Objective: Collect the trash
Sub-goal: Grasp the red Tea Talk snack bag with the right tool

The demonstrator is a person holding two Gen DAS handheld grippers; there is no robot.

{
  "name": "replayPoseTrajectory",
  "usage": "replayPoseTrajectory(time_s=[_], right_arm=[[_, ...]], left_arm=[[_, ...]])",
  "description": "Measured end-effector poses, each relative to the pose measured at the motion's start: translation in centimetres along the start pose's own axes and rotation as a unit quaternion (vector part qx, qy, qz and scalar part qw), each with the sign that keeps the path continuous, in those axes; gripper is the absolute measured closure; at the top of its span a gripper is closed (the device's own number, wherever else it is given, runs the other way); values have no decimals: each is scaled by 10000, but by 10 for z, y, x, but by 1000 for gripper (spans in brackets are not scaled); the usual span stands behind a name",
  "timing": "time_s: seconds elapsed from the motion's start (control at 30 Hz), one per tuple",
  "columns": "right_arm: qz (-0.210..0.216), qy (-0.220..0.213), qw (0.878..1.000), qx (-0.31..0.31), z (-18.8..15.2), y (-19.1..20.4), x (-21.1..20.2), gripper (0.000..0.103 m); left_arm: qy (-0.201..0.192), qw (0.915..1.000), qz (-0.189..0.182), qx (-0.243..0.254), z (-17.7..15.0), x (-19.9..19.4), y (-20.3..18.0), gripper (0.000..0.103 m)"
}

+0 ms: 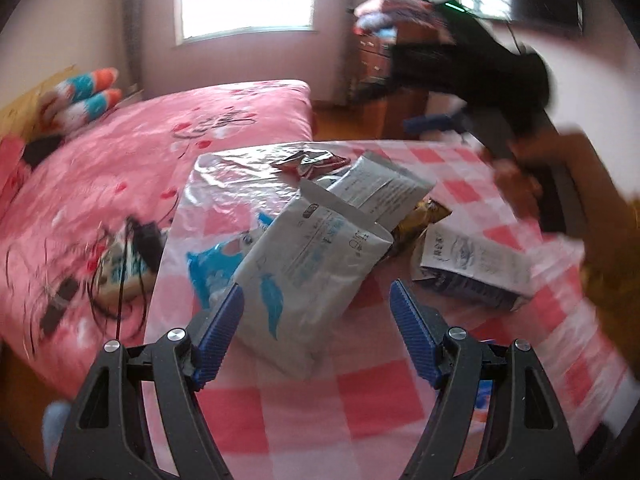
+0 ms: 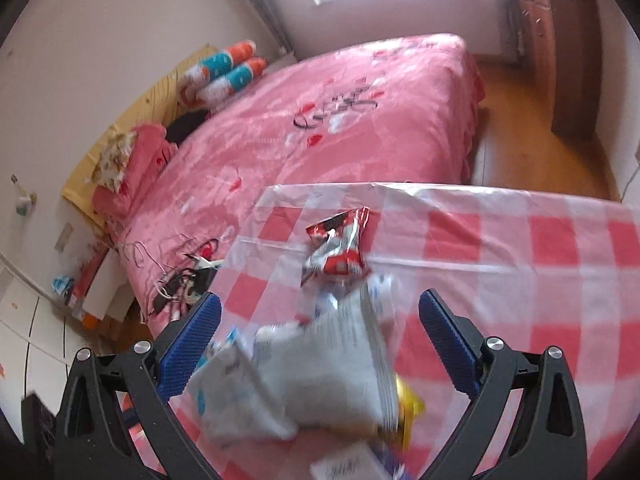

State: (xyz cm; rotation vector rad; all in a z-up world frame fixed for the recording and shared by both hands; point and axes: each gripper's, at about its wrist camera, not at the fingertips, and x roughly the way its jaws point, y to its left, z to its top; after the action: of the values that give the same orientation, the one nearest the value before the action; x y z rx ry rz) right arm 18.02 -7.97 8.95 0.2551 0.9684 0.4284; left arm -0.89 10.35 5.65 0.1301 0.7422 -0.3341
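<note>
**Two open grippers above a pile of empty wrappers on a checked tablecloth**

The left gripper (image 1: pixel 316 308), with black arms and blue ribbed pads, is shown with its jaws standing well apart and nothing gripped between them. Directly ahead of it, partly framed by the two pads, a large white plastic pouch with blue feather print (image 1: pixel 304 276) is seen lying on the red-and-white checked tablecloth under clear plastic film (image 1: pixel 304 408). Whether the left pad touches the pouch's edge cannot be told. Beyond the pouch, a grey-white printed packet (image 1: pixel 380 186) is propped against it, and farther still a crumpled red-and-silver foil wrapper (image 1: pixel 310 160) is found near the far table edge. Ahead and to the right of the gripper, a white-and-dark-blue flattened carton (image 1: pixel 476 268) is laid, with a yellow-brown snack bag (image 1: pixel 424 216) half buried between it and the pouch. A blue plastic wrapper (image 1: pixel 208 268) is visible ahead and to the left.

The right gripper (image 2: pixel 320 332) is likewise held wide open and empty. The blurred white packets are seen just below and between its pads, not pressed by either; the red-and-silver foil wrapper (image 2: pixel 338 246) lies just ahead of them. In the left view the right gripper (image 1: pixel 436 122) is carried by a hand (image 1: pixel 516 184) at upper right, heavily blurred.

A bed with a pink patterned cover (image 2: pixel 320 120) stands beyond the table to the left.
</note>
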Motion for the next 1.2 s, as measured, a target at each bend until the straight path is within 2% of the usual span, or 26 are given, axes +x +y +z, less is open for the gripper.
replayPoseTrajectory(time_s=[0.2,0.27,0.37,0.43,0.47,0.5,0.57,0.63,0.9,1.2], right_arm=[[-381,573,9974,-234,34,-5,63,5],[-566,699,9951,-420,40,-2,77,5],[-490,929,9926,-612,45,5,97,5],[-665,1071,9885,-840,44,12,112,7],[-802,1185,9846,-1009,40,16,122,13],[-893,1260,9821,-1076,39,16,129,31],[-827,1381,9806,-1119,31,14,136,40],[-826,1337,9798,-1239,25,16,133,46],[-789,1323,9736,-1685,-15,32,108,49],[-615,1166,9802,-1477,-63,22,62,50]], left_arm=[[199,9977,-60,646,8,33,-1,21],[259,9969,-127,725,9,40,1,19],[371,9963,-184,756,10,52,3,16],[359,9960,-136,807,10,57,2,16],[356,9960,-140,803,11,59,2,16],[346,9964,-188,751,12,60,3,16],[347,9971,-276,614,13,62,7,16],[364,9975,-343,501,14,63,9,16],[411,9969,-669,50,5,62,6,22],[452,9948,-911,101,-17,36,-24,26]])
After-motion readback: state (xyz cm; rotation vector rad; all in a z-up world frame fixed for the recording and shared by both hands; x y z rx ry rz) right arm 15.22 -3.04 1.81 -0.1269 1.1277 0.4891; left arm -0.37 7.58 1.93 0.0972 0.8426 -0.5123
